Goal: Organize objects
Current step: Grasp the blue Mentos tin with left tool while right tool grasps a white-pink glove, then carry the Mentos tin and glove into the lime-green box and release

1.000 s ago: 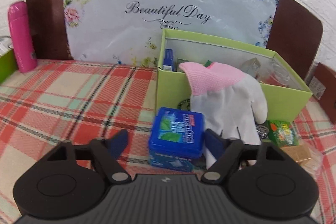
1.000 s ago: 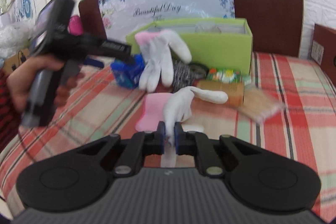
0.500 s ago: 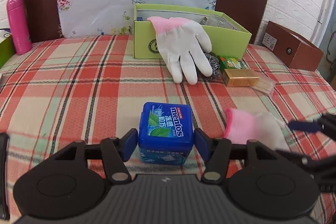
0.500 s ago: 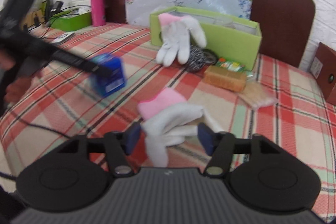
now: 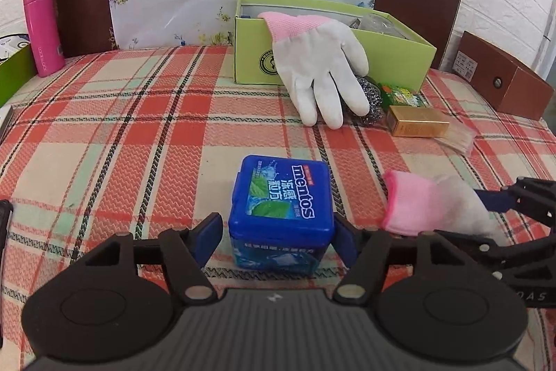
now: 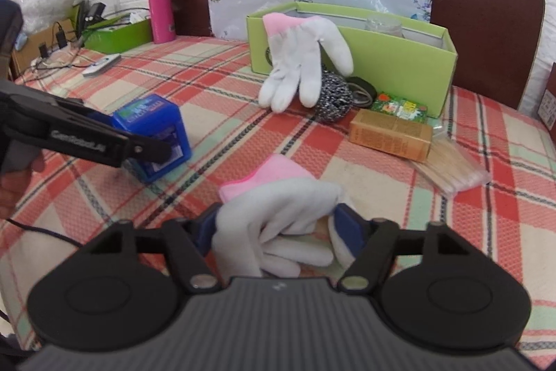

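Observation:
A blue Mentos box [image 5: 281,197] [image 6: 153,127] stands on the plaid cloth between the jaws of my left gripper [image 5: 276,232]. Those jaws are opening, and a gap shows at the left pad. A white glove with a pink cuff [image 6: 278,197] [image 5: 427,207] lies bunched on the cloth. My right gripper [image 6: 278,232] [image 5: 486,221] straddles it, its jaws closing but still wide. A second white glove [image 5: 319,58] [image 6: 299,58] hangs over the front wall of the green box [image 5: 399,58] [image 6: 399,58].
In front of the green box lie a steel scourer [image 5: 365,99], a green packet [image 5: 403,94], a gold carton [image 5: 417,126] and a toothpick pack [image 5: 458,138]. A pink bottle [image 5: 41,26] stands far left, a brown box [image 5: 504,75] far right. A hand [image 6: 14,169] holds the left gripper.
My left gripper brought the Mentos box back from the green box, set it on the near cloth and widened. My right gripper let go of the glove's finger, opened wide and narrows again.

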Motion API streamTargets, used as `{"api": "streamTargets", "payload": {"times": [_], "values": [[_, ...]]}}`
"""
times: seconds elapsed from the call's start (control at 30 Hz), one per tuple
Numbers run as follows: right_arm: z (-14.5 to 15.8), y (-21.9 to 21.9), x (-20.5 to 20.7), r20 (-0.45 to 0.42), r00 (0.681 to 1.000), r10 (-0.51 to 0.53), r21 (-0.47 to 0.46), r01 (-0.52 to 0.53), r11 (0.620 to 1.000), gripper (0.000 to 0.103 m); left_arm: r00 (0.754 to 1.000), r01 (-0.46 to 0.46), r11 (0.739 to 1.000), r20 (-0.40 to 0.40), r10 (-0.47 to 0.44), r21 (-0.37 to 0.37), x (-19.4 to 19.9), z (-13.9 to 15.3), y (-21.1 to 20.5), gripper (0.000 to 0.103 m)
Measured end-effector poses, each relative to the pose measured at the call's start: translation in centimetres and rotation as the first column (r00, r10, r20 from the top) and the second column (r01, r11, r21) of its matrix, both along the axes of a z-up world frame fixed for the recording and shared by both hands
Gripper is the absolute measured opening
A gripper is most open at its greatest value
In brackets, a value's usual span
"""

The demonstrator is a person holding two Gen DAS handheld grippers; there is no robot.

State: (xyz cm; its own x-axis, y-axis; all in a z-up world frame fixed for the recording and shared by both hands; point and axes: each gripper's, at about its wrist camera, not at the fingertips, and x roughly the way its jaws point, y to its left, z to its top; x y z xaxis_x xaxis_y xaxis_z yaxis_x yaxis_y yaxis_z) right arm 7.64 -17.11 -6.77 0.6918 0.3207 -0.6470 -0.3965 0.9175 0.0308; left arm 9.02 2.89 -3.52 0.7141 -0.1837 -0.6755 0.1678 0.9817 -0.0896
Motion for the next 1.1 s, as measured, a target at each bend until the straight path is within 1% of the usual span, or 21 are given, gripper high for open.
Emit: {"api": "streamTargets", "payload": {"times": [0.03, 0.07, 0.1, 0.13, 0.17, 0.27, 0.37, 0.5, 0.63, 0.77, 0.87, 0.93, 1.0, 1.1], "values": [[0.0, 0.0, 0.0, -0.002, 1.000, 0.002, 0.006, -0.002, 1.000, 0.055, 1.000, -0.002, 1.000, 0.002, 0.002, 0.004, 0.0, 0.0, 0.0, 0.070], [-0.1, 0.1, 0.0, -0.005, 1.000, 0.005, 0.004, -0.005, 1.000, 0.043, 1.000, 0.001, 1.000, 0.000, -0.001, 0.000, 0.1, 0.0, 0.0, 0.069], [-0.2, 0.2, 0.1, -0.011, 1.000, 0.010, 0.001, -0.010, 1.000, 0.037, 1.000, 0.005, 1.000, -0.002, -0.005, -0.012, 0.2, -0.1, 0.1, 0.065], [-0.4, 0.3, 0.2, -0.017, 1.000, 0.008, -0.002, -0.008, 1.000, 0.027, 1.000, 0.012, 0.999, -0.005, -0.012, -0.032, 0.3, -0.1, 0.2, 0.059], [-0.5, 0.4, 0.2, -0.018, 1.000, 0.003, -0.002, -0.003, 1.000, 0.021, 1.000, 0.010, 0.999, -0.008, -0.011, -0.044, 0.3, 0.0, 0.3, 0.059], [0.2, 0.4, -0.2, 0.005, 1.000, 0.001, 0.012, -0.001, 1.000, 0.017, 1.000, 0.014, 0.998, -0.002, -0.015, -0.063, 0.3, 0.5, 0.6, 0.059], [2.3, 0.2, -0.7, 0.057, 0.998, 0.007, 0.041, -0.009, 0.999, 0.013, 0.999, 0.039, 0.994, 0.028, -0.036, -0.098, 0.5, 2.0, 0.6, 0.059], [6.6, -0.3, 0.1, 0.171, 0.985, -0.008, 0.080, -0.006, 0.997, 0.013, 0.992, 0.075, 0.986, 0.110, -0.060, -0.146, 1.8, 5.9, 0.2, 0.059], [10.8, -1.0, 2.3, 0.276, 0.960, -0.040, 0.093, 0.014, 0.996, 0.013, 0.978, 0.102, 0.984, 0.197, -0.072, -0.147, 3.9, 9.9, -0.7, 0.059], [14.0, -1.8, 5.8, 0.345, 0.935, -0.082, 0.093, 0.053, 0.994, 0.013, 0.963, 0.114, 0.983, 0.260, -0.073, -0.143, 7.1, 13.4, -1.9, 0.059], [15.1, -2.2, 9.2, 0.370, 0.921, -0.121, 0.091, 0.094, 0.991, 0.013, 0.960, 0.101, 0.981, 0.274, -0.053, -0.164, 10.2, 14.8, -2.4, 0.059], [15.3, -2.2, 11.5, 0.380, 0.913, -0.147, 0.082, 0.125, 0.989, 0.013, 0.958, 0.080, 0.985, 0.284, -0.033, -0.153, 12.6, 15.3, -2.8, 0.059], [15.0, -1.8, 13.9, 0.386, 0.908, -0.163, 0.059, 0.153, 0.987, 0.013, 0.959, 0.057, 0.987, 0.283, -0.013, -0.150, 15.1, 15.3, -3.0, 0.059], [13.5, -1.1, 17.5, 0.369, 0.912, -0.180, 0.029, 0.182, 0.983, 0.013, 0.963, 0.026, 0.991, 0.270, 0.010, -0.129, 18.4, 14.5, -3.5, 0.059]]}}
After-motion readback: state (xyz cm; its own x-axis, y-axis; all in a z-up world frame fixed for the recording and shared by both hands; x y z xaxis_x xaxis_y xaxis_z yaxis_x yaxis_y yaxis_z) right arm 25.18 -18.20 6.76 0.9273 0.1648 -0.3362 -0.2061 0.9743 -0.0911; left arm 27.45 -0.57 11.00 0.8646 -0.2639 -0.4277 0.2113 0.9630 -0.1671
